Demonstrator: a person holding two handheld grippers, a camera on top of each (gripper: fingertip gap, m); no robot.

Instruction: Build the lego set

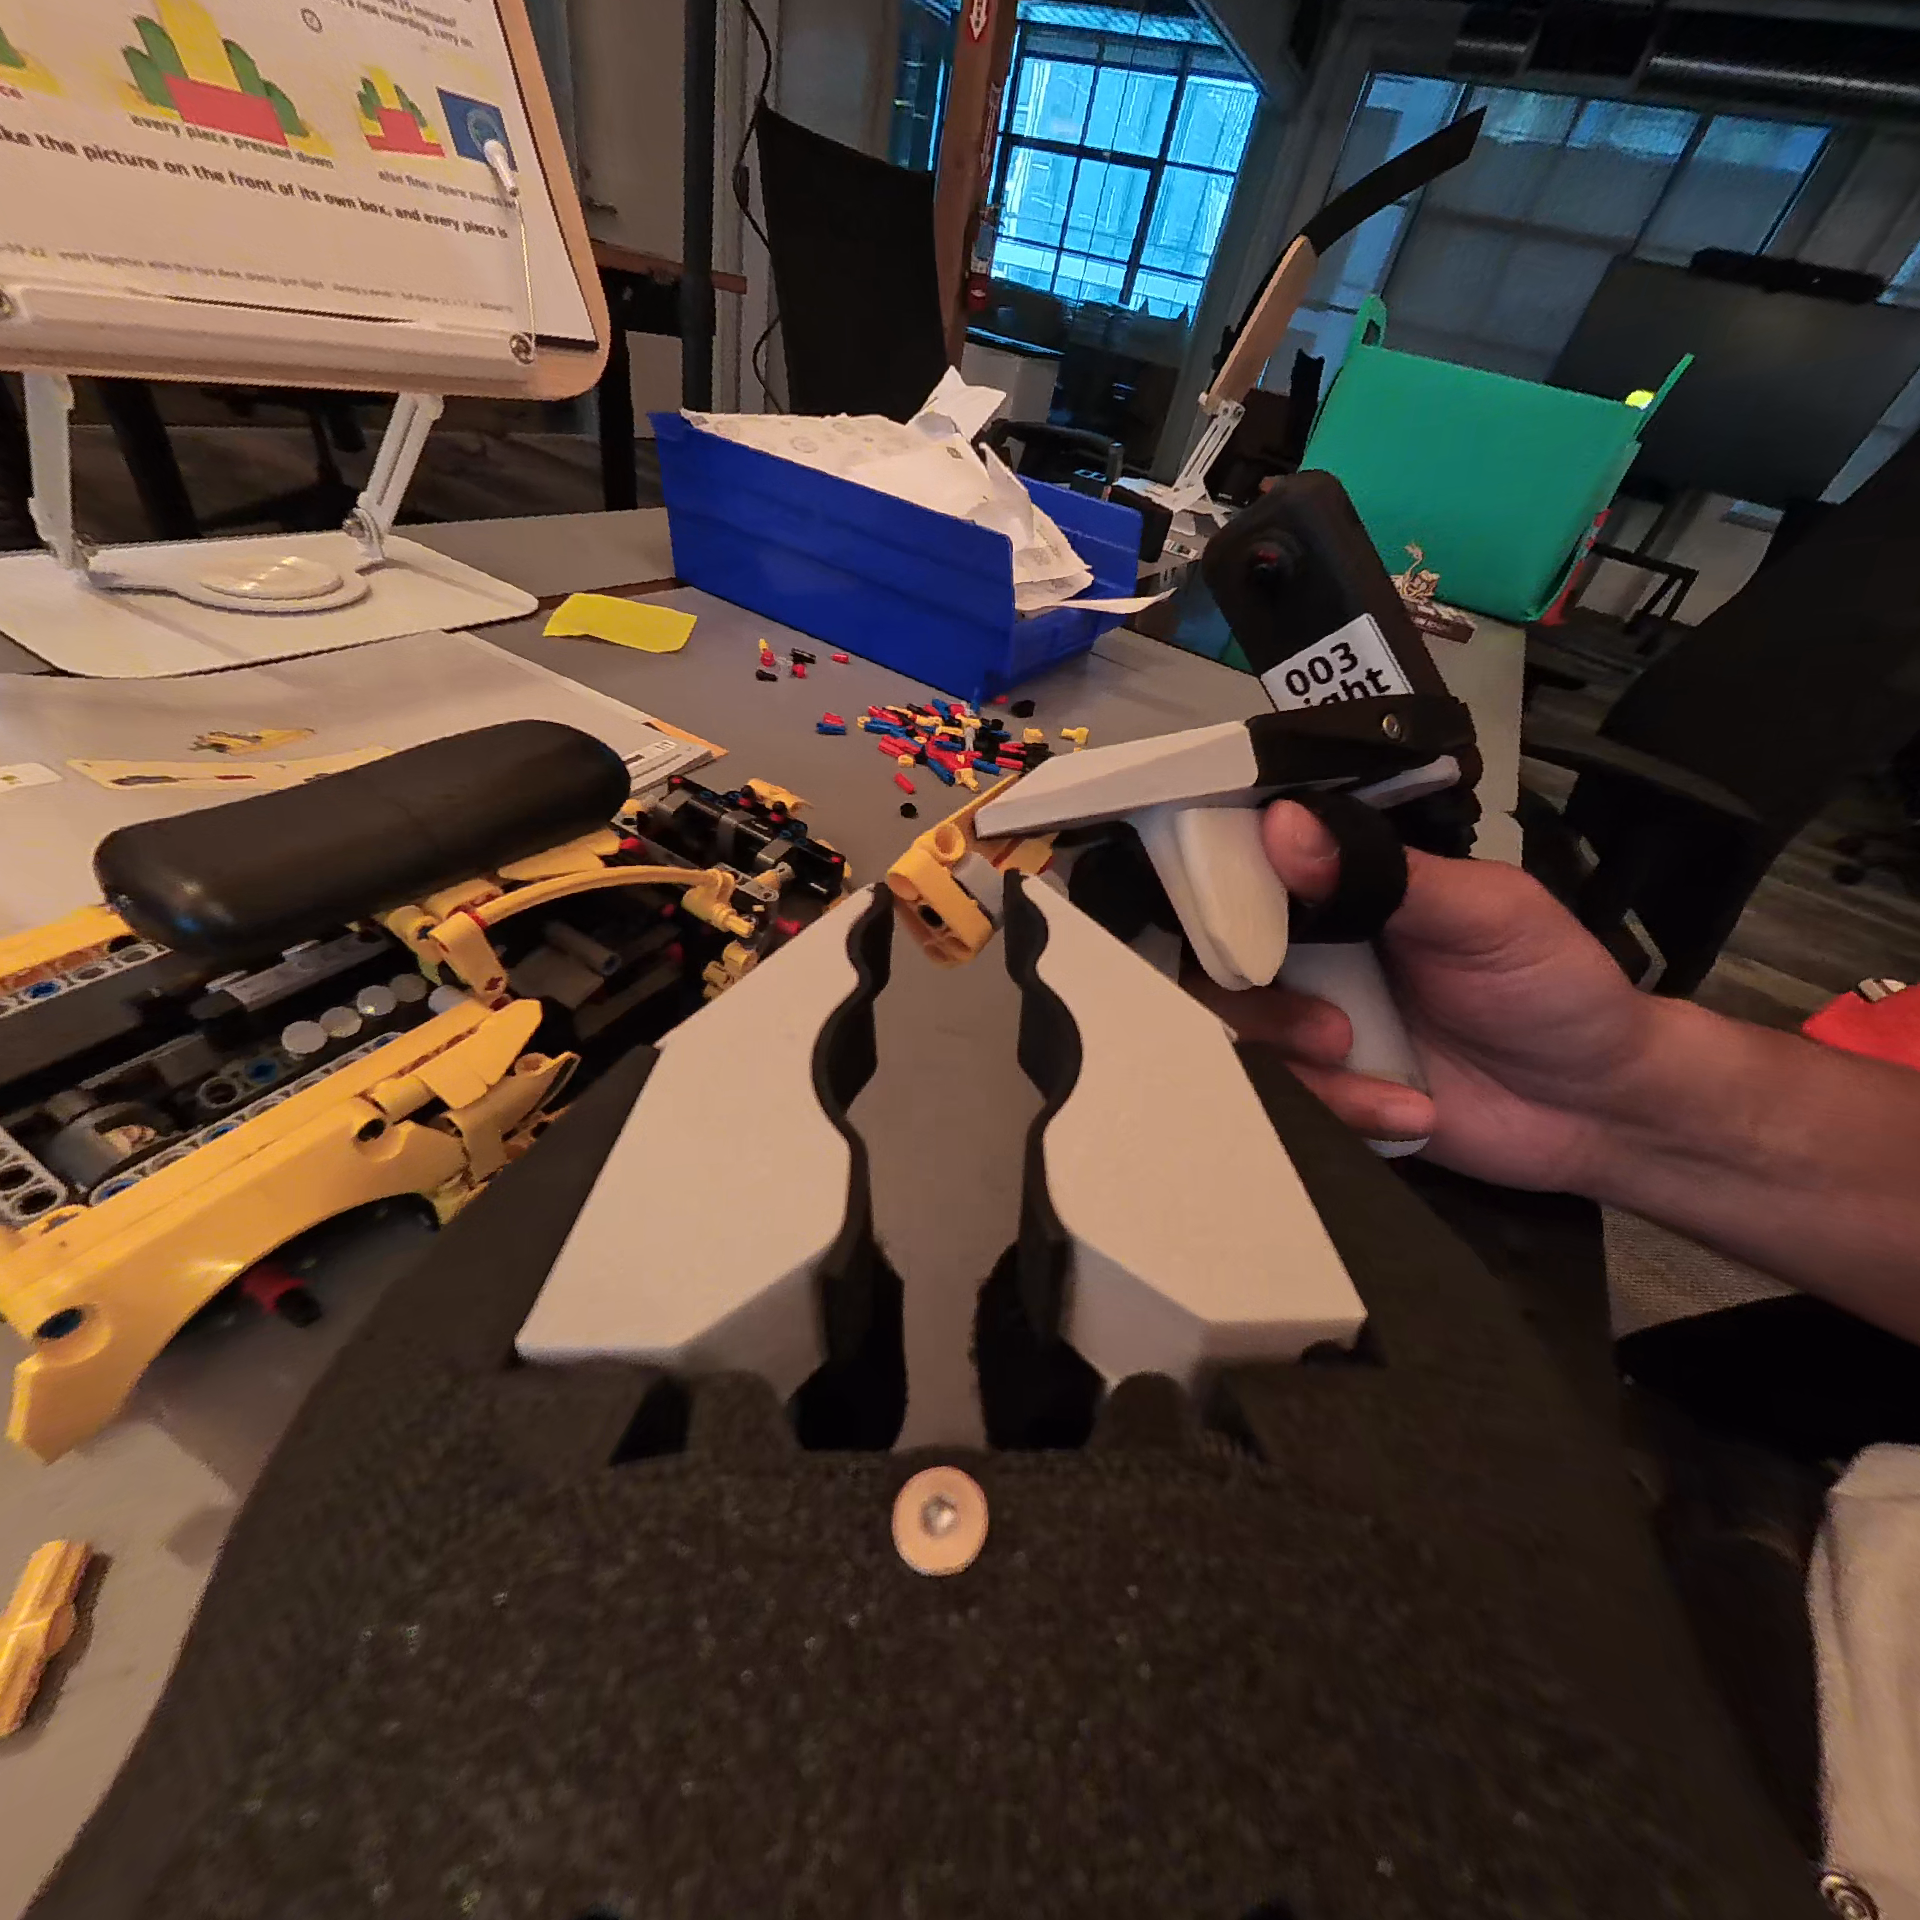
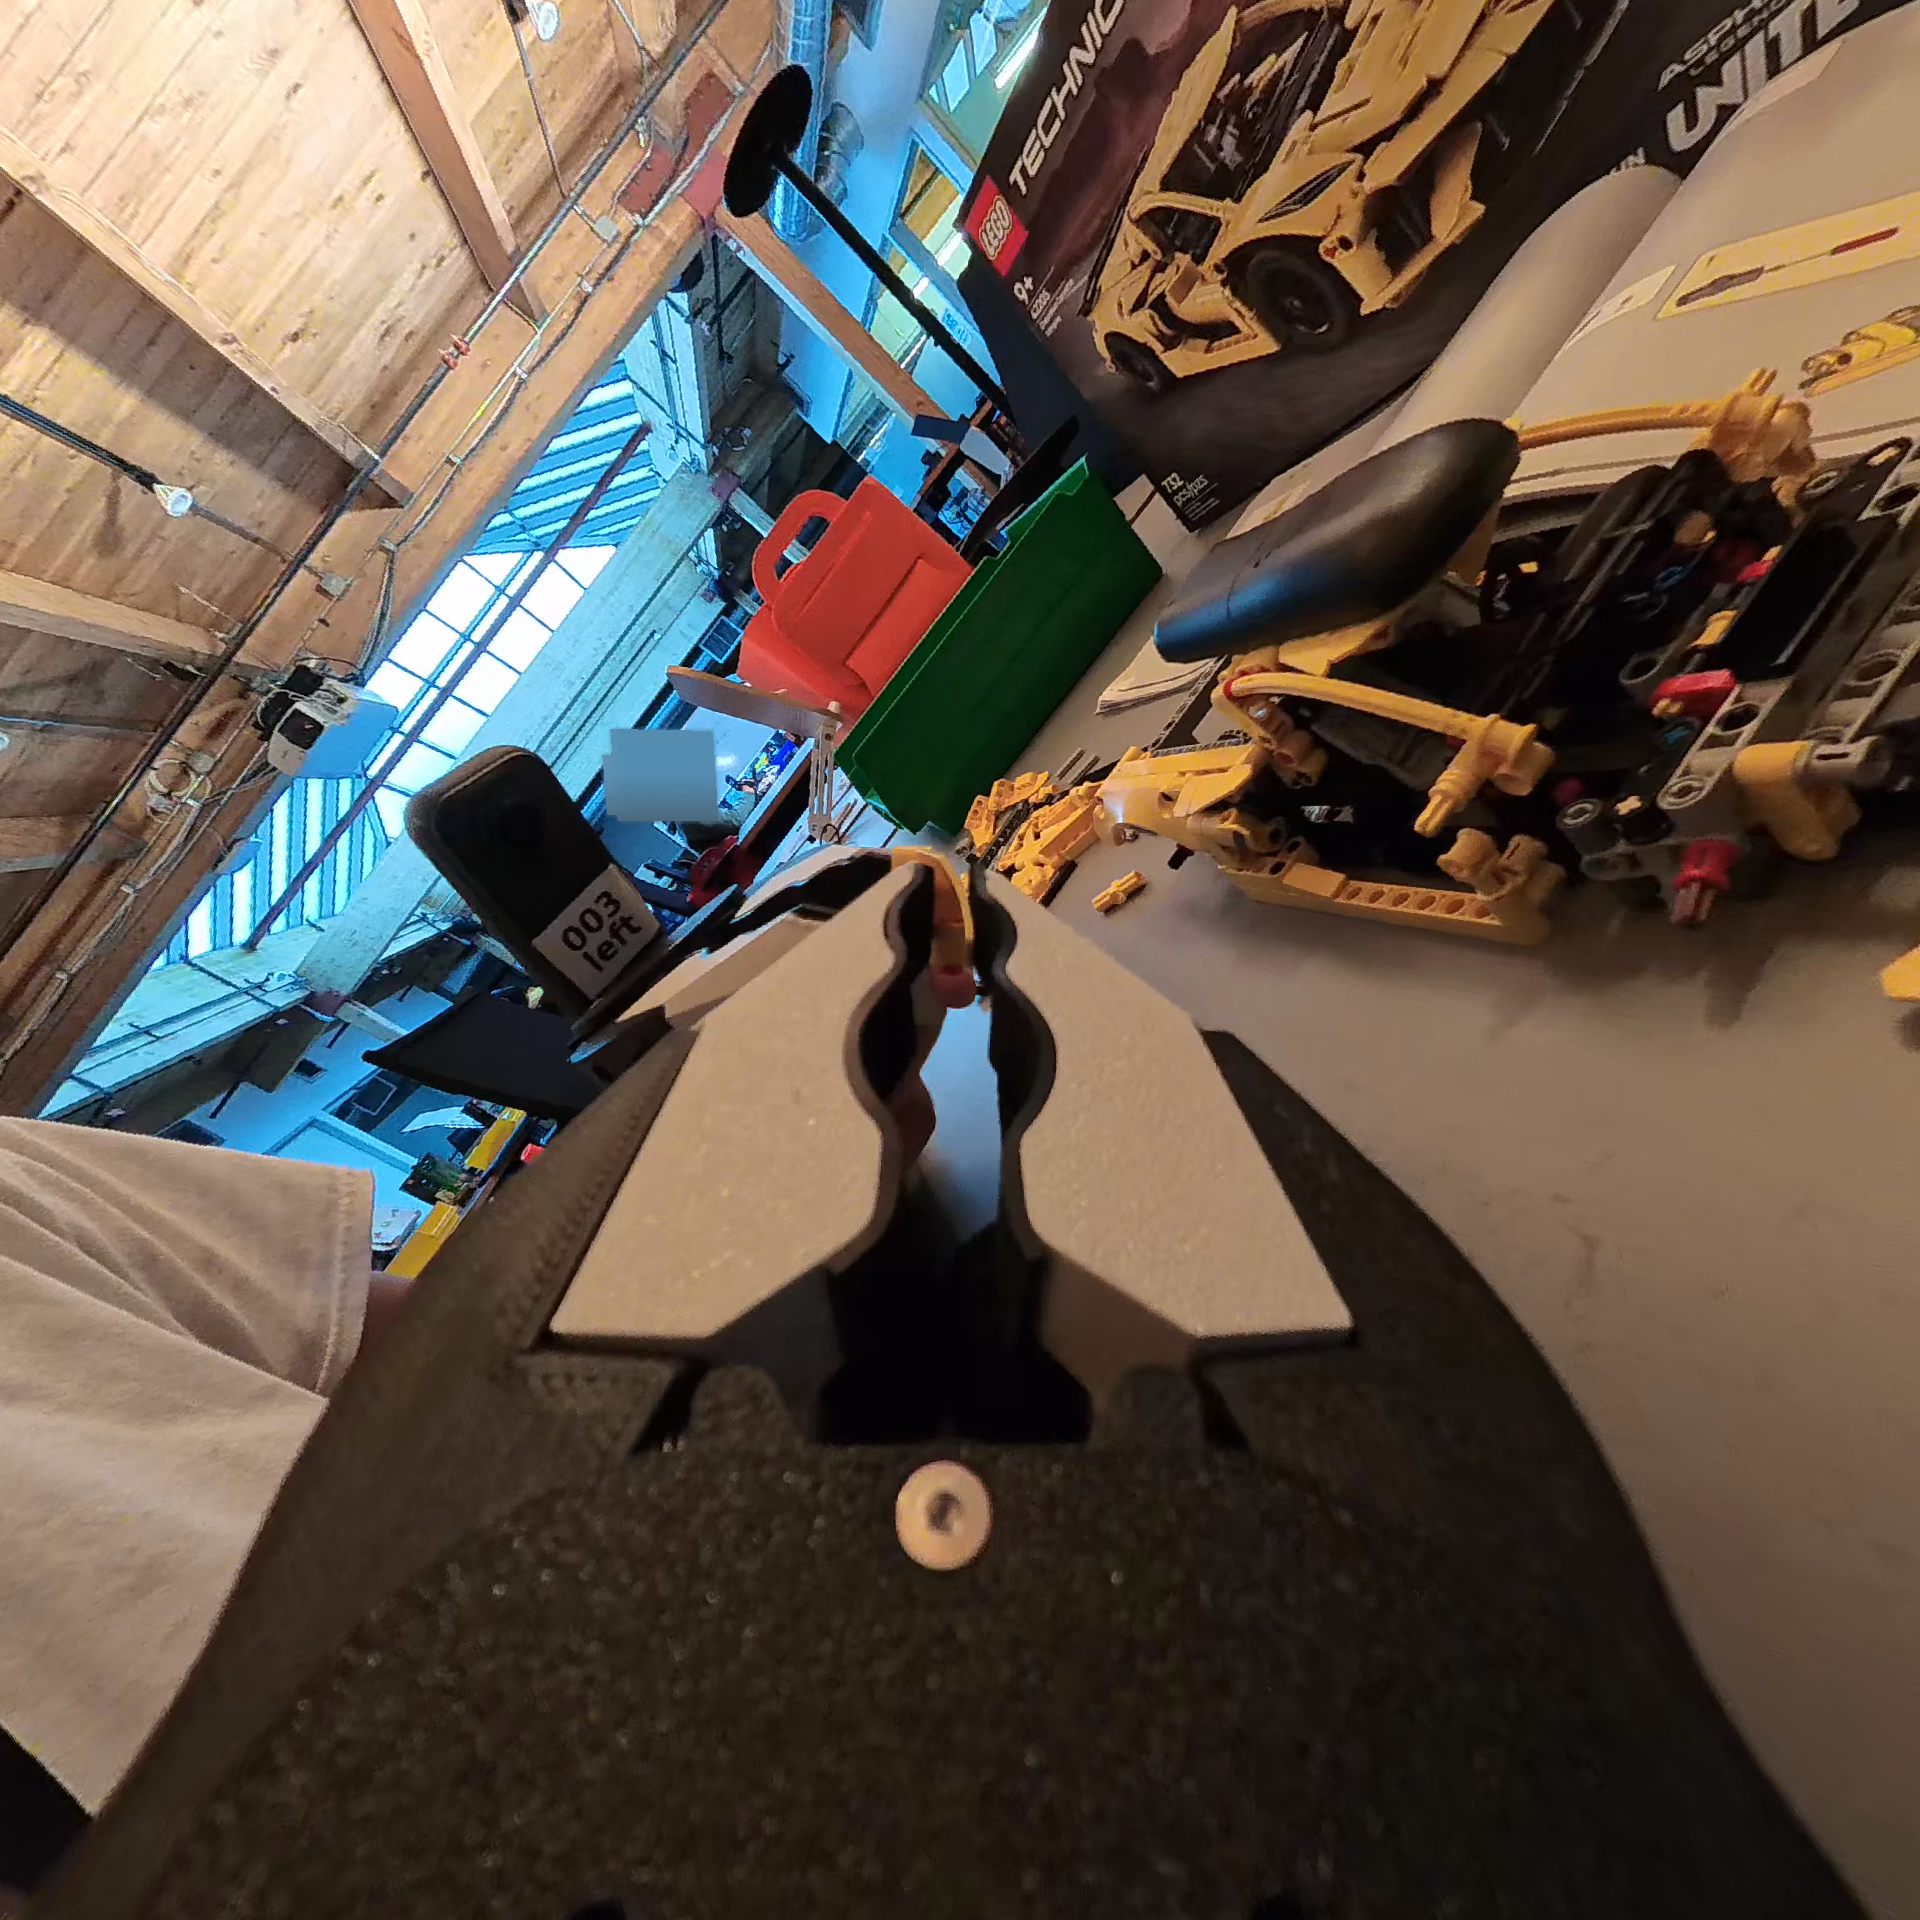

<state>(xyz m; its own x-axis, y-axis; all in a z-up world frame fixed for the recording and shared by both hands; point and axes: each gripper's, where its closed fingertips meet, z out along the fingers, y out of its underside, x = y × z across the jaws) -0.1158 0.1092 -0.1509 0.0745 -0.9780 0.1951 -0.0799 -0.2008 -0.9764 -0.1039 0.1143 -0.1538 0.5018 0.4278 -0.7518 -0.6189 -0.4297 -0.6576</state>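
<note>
In the left wrist view, your left gripper (image 1: 940,914) is hovering with its jaws parted, its tips just meeting the small yellow lego connector (image 1: 940,894) that your right gripper (image 1: 987,831) is pinching; the half-built yellow lego car (image 1: 343,1049) is lying on the grey table (image 1: 1122,675) to the left, with loose pins (image 1: 945,743) scattered before a blue bin (image 1: 862,561). In the right wrist view, your right gripper (image 2: 951,914) is clamping that yellow connector (image 2: 951,914) at its tips, the car (image 2: 1558,727) is sitting off to the right, and the set's box (image 2: 1299,208) is standing behind it.
</note>
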